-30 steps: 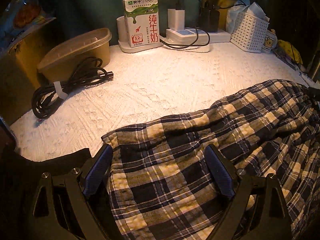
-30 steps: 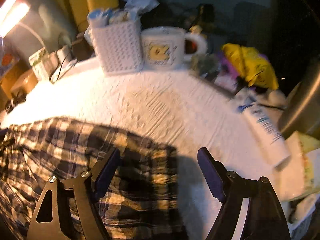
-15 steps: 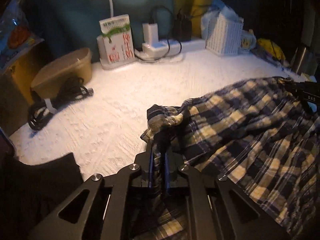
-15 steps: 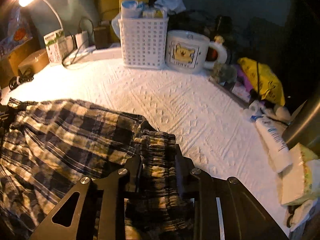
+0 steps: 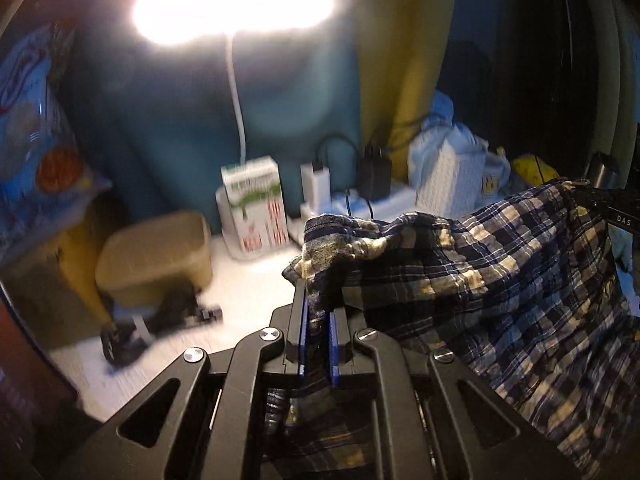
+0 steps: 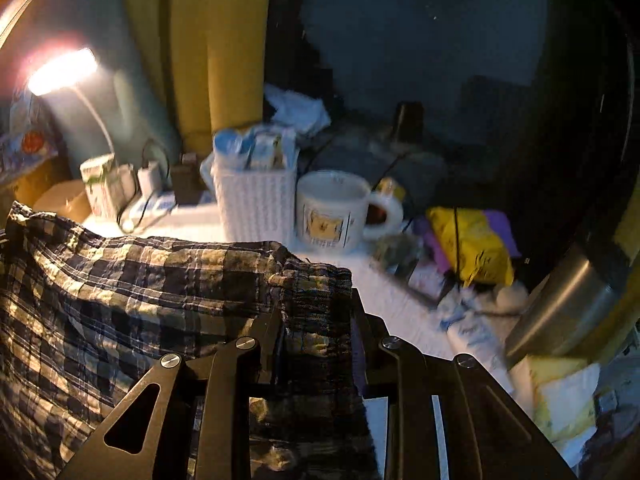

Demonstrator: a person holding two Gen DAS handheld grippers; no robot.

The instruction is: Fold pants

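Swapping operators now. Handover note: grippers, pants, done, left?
Left gripper: shut on one end of the pants, edge bunched between the pads.
Right gripper: shut on the other end of the same edge, a thicker bunch of cloth.
Pants: plaid, held up off the white table, sagging between the two grippers; the rest hangs below view.
Done: both ends gripped and raised.
Left: no fold is visible yet. Probably carry the held edge over and lay it down, clear of the mug and basket behind.
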